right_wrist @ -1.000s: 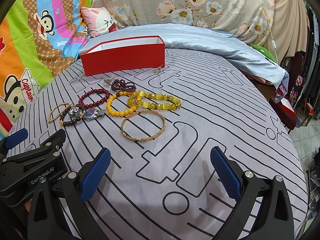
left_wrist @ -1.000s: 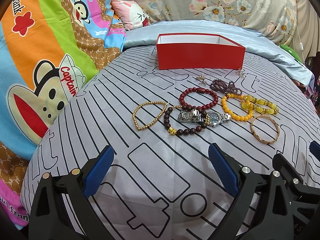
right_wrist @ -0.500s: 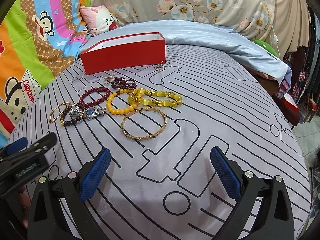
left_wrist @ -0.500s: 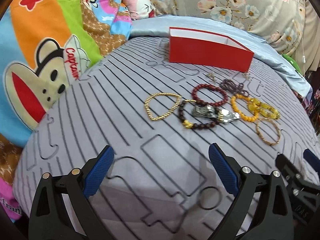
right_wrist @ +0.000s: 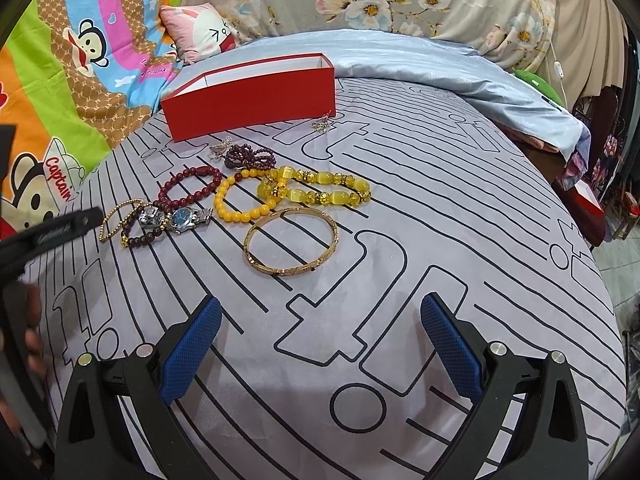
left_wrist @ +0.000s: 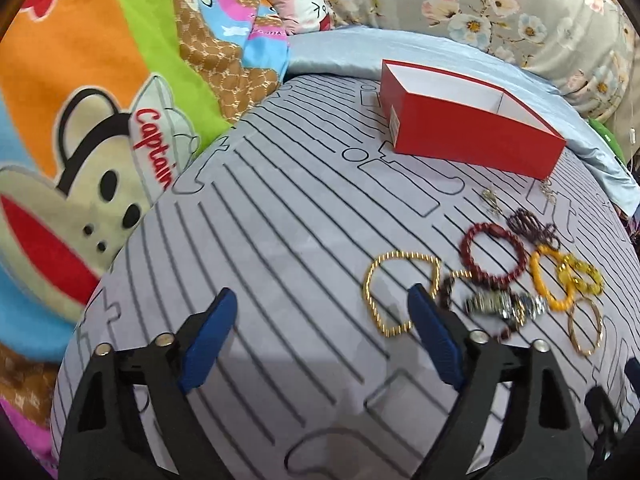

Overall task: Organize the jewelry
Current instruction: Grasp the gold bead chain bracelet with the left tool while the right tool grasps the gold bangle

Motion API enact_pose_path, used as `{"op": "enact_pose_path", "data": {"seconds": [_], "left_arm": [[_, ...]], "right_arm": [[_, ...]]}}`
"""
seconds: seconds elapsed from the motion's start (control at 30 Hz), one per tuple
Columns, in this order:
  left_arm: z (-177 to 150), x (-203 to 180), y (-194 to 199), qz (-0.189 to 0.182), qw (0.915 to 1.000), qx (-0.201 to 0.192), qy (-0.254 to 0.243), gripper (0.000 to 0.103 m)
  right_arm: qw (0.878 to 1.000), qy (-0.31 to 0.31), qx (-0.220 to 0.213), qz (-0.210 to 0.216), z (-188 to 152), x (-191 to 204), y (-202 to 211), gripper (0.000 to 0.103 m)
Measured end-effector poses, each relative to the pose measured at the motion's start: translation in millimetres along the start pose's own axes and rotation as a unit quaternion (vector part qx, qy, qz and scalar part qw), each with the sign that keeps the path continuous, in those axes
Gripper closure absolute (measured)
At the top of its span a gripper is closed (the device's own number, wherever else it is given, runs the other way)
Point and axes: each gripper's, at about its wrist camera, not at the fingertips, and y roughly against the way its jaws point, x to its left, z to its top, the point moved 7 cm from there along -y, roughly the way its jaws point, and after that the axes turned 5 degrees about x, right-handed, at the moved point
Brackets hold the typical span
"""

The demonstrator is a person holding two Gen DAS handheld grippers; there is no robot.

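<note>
Several pieces of jewelry lie on the grey striped bedspread: a gold bead chain (left_wrist: 400,292) (right_wrist: 120,216), a silver watch (right_wrist: 182,216) (left_wrist: 504,306), a dark red bead bracelet (right_wrist: 190,188) (left_wrist: 494,254), an orange bead bracelet (right_wrist: 240,196), a yellow bead bracelet (right_wrist: 316,190) and a gold bangle (right_wrist: 292,246) (left_wrist: 586,326). An open, empty red box (left_wrist: 468,118) (right_wrist: 250,94) stands behind them. My left gripper (left_wrist: 322,334) is open, its right fingertip just before the gold chain. My right gripper (right_wrist: 320,346) is open, short of the bangle.
A purple bead bracelet (right_wrist: 248,156) and small earrings (right_wrist: 322,124) lie near the box. A cartoon monkey blanket (left_wrist: 92,120) rises on the left. A blue quilt (right_wrist: 440,64) and floral cushions lie behind. The bed's edge drops off at the right (right_wrist: 600,280).
My left gripper has swung left and forward, so the jewelry now sits to its right and the gold chain is at its right fingertip. My right gripper has moved slightly closer to the bangle.
</note>
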Motion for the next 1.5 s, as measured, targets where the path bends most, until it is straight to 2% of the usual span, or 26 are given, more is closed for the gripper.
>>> {"op": "enact_pose_path", "data": {"seconds": [0.03,0.1,0.17,0.27,0.47,0.5,0.53,0.7,0.97,1.0,1.07,1.5], "left_arm": [[2.1,-1.9,-3.7,-0.002,1.0,0.004,-0.002,0.032],[3.7,-6.0,-13.0,-0.003,0.9998,0.017,-0.009,0.039],[3.8,-8.7,-17.3,-0.005,0.9997,0.023,-0.012,0.041],[5.4,-12.4,-17.8,-0.011,0.9996,0.022,-0.018,0.05],[8.5,-24.7,-18.2,-0.04,0.9984,0.016,-0.037,0.083],[9.1,-26.3,-18.5,-0.047,0.9981,0.015,-0.037,0.094],[9.0,-26.6,-18.7,-0.054,0.9978,0.016,-0.035,0.098],[9.4,-27.1,-18.5,-0.067,0.9972,0.016,-0.028,0.099],[8.7,-26.2,-18.4,-0.083,0.9962,0.016,-0.02,0.1],[8.9,-26.9,-18.3,-0.084,0.9962,0.016,-0.02,0.1],[8.8,-27.3,-17.7,-0.084,0.9961,0.015,-0.02,0.099],[-3.5,-31.5,9.6,-0.105,0.9944,0.009,-0.01,0.1]], "right_arm": [[1.0,0.0,0.002,0.001,-0.1,-0.1,-0.7,0.007],[1.0,-0.002,0.004,0.002,-0.1,-0.6,-1.4,0.007],[1.0,-0.004,0.009,0.005,-0.2,-1.3,-2.8,0.007],[1.0,-0.009,0.015,0.008,-0.3,-3.2,-4.5,0.007],[0.999,0.003,0.029,0.014,4.5,0.5,-10.3,0.012],[0.999,0.004,0.031,0.015,5.6,0.6,-11.8,0.015],[0.999,0.004,0.034,0.015,7.8,0.6,-14.0,0.016],[0.999,-0.006,0.044,0.024,18.9,4.7,-23.6,0.02],[0.998,0.028,0.048,-0.002,33.6,22.2,-40.1,0.027],[0.998,0.029,0.048,-0.002,34.8,22.9,-40.7,0.029],[0.998,0.034,0.044,0.002,36.0,24.4,-40.0,0.043],[0.999,0.023,0.043,0.023,27.9,14.8,-25.9,0.043]]}}
